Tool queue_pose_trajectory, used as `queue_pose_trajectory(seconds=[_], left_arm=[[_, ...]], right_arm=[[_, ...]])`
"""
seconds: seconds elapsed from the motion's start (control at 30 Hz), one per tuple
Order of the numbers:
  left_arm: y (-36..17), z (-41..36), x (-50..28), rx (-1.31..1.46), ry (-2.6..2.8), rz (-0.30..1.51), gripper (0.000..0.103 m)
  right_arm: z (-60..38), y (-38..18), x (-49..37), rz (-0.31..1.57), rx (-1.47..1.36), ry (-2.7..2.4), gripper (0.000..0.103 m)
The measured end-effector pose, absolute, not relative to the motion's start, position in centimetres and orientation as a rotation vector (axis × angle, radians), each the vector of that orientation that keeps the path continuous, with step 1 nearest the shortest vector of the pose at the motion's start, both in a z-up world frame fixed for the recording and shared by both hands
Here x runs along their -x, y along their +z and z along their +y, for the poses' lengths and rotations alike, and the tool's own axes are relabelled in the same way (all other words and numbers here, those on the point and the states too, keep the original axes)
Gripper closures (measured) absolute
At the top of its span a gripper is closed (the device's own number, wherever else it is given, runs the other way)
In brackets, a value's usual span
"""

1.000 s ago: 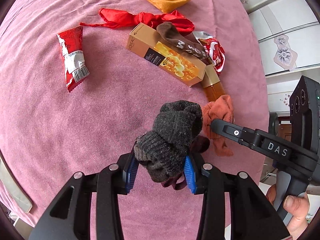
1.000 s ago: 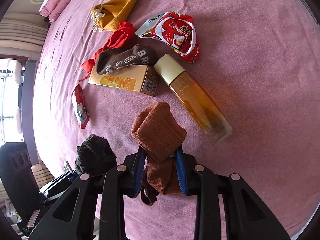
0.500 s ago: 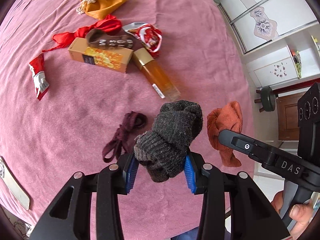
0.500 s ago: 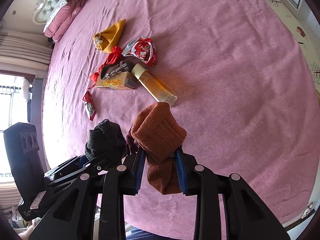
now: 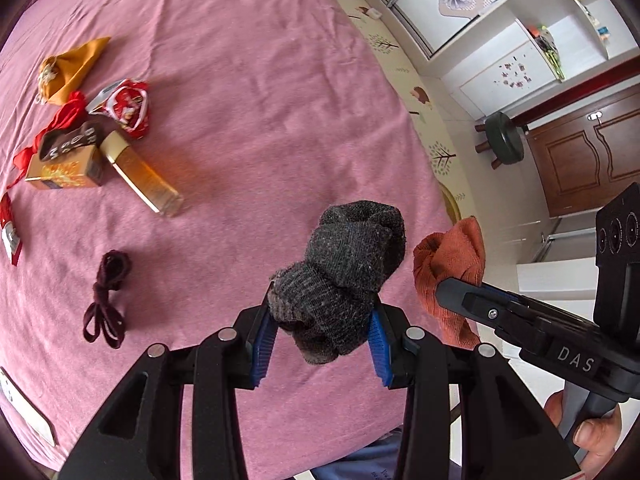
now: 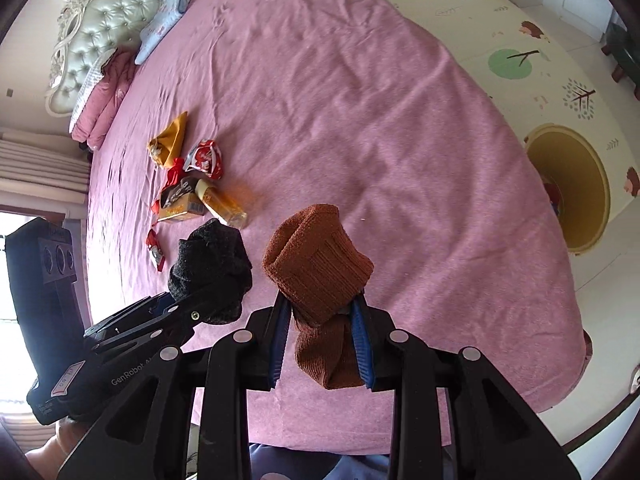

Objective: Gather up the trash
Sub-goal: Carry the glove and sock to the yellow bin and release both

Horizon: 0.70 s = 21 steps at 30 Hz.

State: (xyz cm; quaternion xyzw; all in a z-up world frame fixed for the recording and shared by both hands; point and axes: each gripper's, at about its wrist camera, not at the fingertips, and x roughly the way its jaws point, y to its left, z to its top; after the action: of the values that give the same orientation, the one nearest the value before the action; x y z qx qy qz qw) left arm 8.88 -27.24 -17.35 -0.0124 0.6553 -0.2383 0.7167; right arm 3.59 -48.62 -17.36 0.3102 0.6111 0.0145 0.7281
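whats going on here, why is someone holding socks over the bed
A person holds a gripping tool in each hand above a pink bed. The left tool is clamped on a dark grey sock, the right tool on a rust-brown sock. Wrappers, a box, a bottle and a dark lace lie on the bed. A yellow bin stands on the floor beside it.

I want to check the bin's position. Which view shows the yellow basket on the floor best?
The right wrist view: the yellow basket lies open beside the bed. The left wrist view catches only a sliver of its rim.
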Motion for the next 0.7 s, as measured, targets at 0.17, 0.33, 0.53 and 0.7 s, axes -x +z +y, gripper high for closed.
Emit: queue_pose_trajectory(seconds=[0.17,0.33,0.53,0.7], left_arm=[[-17.1,-32.7,-8.4,-0.017,-0.583,1.448,0.062],[-17.0,-38.0,-8.4,-0.059,-0.637,1.438,0.062],[-17.3,-44.2,-8.2,-0.114,-0.702,1.437,0.062],[-17.5,-48.9,-8.0,-0.155,-0.751,1.445,0.062]], right_arm=[[-53.8,-17.3,-1.7,1.312,-0.726,-0.042,0.074],[-59.0,-16.9,-0.4,1.274,-0.745,-0.114,0.074],[-64.6,-16.9,0.7,1.232,-0.767,-0.195,0.074],[-68.6,-17.2,1.8,1.204,-0.810,-0.256,0.074]])
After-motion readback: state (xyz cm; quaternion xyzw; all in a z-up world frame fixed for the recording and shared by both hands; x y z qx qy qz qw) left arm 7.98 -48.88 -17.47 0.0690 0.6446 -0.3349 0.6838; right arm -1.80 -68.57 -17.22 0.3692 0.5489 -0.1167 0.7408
